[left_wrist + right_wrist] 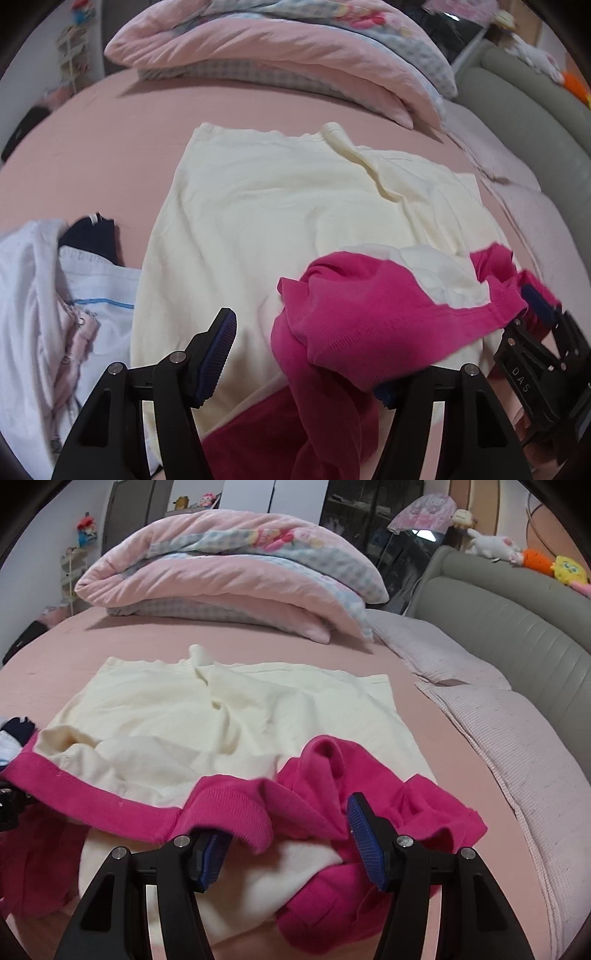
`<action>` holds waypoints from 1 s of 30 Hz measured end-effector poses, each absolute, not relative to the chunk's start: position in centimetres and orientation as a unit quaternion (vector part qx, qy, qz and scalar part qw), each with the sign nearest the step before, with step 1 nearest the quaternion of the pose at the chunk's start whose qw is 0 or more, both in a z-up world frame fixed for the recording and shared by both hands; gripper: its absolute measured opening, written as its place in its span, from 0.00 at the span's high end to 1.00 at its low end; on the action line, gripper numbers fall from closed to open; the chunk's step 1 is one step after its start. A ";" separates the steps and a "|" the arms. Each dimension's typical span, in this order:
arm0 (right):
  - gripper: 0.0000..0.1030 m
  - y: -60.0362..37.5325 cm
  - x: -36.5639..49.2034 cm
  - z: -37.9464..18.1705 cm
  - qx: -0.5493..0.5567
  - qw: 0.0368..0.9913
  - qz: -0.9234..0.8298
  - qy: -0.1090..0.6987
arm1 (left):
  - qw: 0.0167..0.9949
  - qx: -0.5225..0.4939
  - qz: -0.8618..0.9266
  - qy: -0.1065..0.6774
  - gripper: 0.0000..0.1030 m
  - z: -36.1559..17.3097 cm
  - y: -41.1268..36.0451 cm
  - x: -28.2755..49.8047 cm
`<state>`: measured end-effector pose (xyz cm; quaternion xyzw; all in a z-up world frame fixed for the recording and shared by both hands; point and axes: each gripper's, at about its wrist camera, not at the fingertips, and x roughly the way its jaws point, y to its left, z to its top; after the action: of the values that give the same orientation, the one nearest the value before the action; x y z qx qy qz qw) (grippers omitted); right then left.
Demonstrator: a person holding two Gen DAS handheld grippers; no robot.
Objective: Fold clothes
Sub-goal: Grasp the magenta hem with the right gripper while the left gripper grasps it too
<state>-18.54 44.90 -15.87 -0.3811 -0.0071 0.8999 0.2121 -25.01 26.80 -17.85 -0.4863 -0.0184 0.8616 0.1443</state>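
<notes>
Your left claw (306, 362) and right claw (284, 838) both stand apart, magenta hem draped loosely over their pads. The cream-and-magenta garment (221, 709) lies spread on the bed (110, 642): light, limp knit; pinch its ribbed hem (110, 808).

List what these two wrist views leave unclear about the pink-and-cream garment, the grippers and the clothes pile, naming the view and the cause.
- Left gripper: its right pad is buried under the pink fabric in the left wrist view; grip unclear.
- Right gripper: its left pad is half covered by the pink hem in the right wrist view.
- Cream garment: near end cut off by the bottom edge, both views.
- Clothes pile: cut by the left edge.
</notes>
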 end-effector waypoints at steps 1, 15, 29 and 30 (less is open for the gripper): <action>0.41 45.1 -18.7 -15.9 -0.381 0.218 0.899 -0.005 | 0.138 -0.487 0.862 -0.021 0.39 -18.0 26.7 -25.1; 0.58 46.2 -19.8 -17.0 -0.391 0.223 0.893 0.003 | 0.142 -0.455 0.879 0.002 0.52 -18.3 26.8 -24.5; 0.95 47.1 -18.0 -15.9 -0.400 0.168 0.897 0.084 | 0.220 -0.456 0.859 -0.077 0.87 -17.4 25.6 -23.0; 0.95 47.2 -17.7 -15.7 -0.397 0.164 0.899 0.091 | 0.224 -0.454 0.858 -0.086 0.88 -17.3 25.5 -22.8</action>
<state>-17.73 47.18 -15.71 -0.3970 0.0906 0.8986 0.1637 -22.78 25.47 -17.27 -0.4537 -0.0860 0.8582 0.2243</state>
